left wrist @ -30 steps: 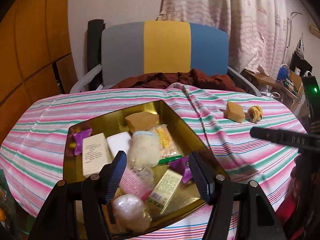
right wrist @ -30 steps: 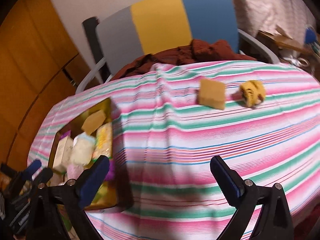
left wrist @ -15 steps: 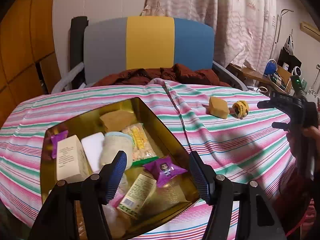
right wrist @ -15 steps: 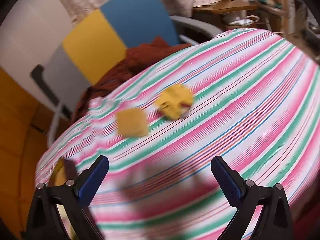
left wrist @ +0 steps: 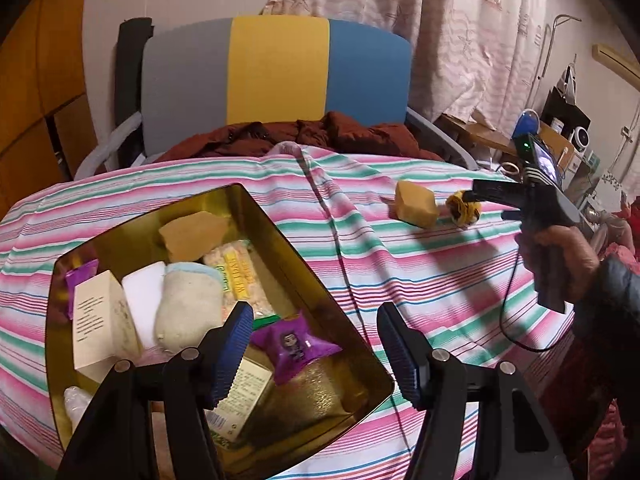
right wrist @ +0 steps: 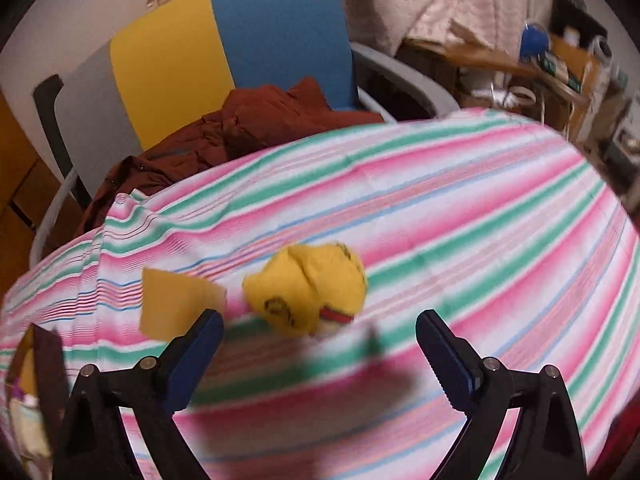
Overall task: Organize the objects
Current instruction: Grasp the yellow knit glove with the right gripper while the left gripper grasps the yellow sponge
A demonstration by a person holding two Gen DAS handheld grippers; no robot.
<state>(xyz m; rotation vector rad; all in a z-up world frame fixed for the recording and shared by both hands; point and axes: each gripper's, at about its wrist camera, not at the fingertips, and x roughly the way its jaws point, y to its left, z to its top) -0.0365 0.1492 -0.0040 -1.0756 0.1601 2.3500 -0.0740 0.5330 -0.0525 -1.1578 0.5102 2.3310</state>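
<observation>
The right gripper (right wrist: pixel 319 354) has closed in on the yellow rolled cloth (right wrist: pixel 310 290), jaws spread wide, empty, the cloth just ahead at twelve o'clock. The left gripper (left wrist: pixel 315 348) hovers released over the gold tin (left wrist: pixel 280 236).

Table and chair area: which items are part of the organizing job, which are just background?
Job:
gold tin holding packets and boxes
tan block on the striped cloth
yellow rolled sock beside it
right tongs, open, nearing the sock
left tongs, open, over the tin

Background:
chair
brown jacket
curtain
</observation>
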